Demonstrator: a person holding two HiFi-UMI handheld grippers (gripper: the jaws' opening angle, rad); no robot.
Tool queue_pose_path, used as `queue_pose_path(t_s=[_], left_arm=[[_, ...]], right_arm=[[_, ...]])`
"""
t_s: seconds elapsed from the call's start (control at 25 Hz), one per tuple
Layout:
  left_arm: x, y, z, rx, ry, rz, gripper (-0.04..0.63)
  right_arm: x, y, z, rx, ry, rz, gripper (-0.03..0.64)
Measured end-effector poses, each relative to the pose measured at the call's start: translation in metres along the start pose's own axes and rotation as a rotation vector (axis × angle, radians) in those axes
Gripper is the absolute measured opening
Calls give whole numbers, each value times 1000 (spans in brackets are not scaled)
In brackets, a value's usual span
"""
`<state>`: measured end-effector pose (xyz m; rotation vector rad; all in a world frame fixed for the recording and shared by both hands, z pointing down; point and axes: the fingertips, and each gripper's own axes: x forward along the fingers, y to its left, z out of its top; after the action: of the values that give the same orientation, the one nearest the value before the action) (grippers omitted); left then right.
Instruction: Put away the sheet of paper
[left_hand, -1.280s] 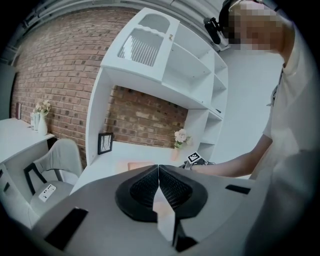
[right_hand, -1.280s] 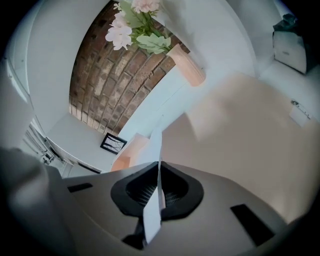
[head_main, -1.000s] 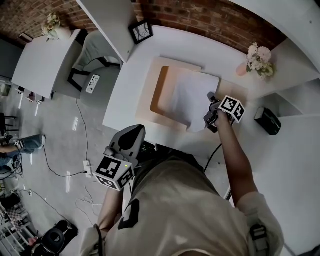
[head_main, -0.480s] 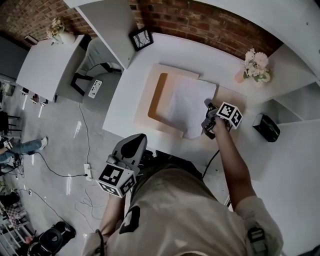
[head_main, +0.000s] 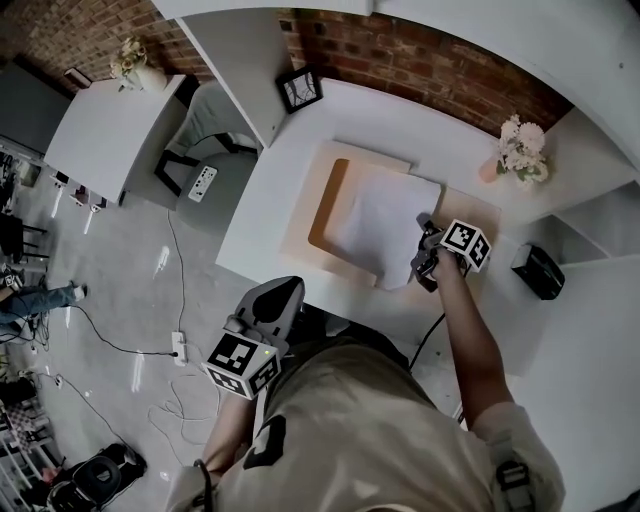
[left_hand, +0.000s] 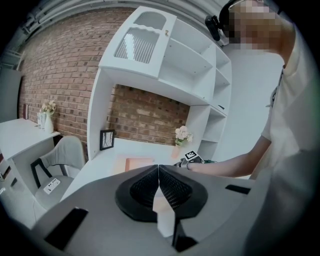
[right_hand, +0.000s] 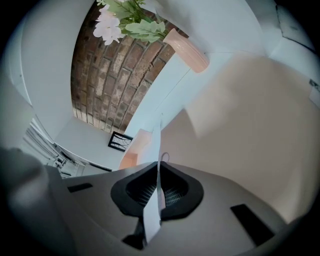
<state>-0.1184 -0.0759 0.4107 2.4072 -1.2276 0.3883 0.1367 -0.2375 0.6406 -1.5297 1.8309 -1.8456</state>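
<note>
A white sheet of paper (head_main: 378, 222) lies over a shallow tan tray (head_main: 322, 195) on the white desk. My right gripper (head_main: 424, 262) is at the sheet's right edge and is shut on it. In the right gripper view the paper (right_hand: 158, 150) stands edge-on between the closed jaws of the right gripper (right_hand: 159, 191). My left gripper (head_main: 268, 305) is held low in front of the desk, away from the paper. The left gripper (left_hand: 158, 186) has its jaws pressed together with nothing in them.
A pink vase of flowers (head_main: 521, 148) stands at the desk's back right, also seen as the vase (right_hand: 184, 46) close above the right gripper. A framed picture (head_main: 301, 90) leans at the back left. A black box (head_main: 539, 271) sits on the right. A chair (head_main: 205, 125) stands left.
The right gripper and the sheet's held edge shifted slightly back and forth over the tray's right side. The head view has swung a little; the left gripper stays low.
</note>
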Motion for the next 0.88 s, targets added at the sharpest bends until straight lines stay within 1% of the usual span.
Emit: queue_pose_path(t_s=[0.44, 0.6, 0.76, 0.88], left_arm=[[-17, 39, 4, -3, -21, -25, 17], [-20, 46, -3, -6, -12, -46, 17], [-24, 58, -2, -22, -11, -51, 18], [-23, 62, 0, -16, -12, -72, 17]], right_arm=[[0, 9, -5, -19, -34, -37, 28], [-1, 9, -9, -20, -41, -59, 28], [4, 17, -13, -36, -45, -59, 28], [6, 22, -13, -36, -47, -61, 28]])
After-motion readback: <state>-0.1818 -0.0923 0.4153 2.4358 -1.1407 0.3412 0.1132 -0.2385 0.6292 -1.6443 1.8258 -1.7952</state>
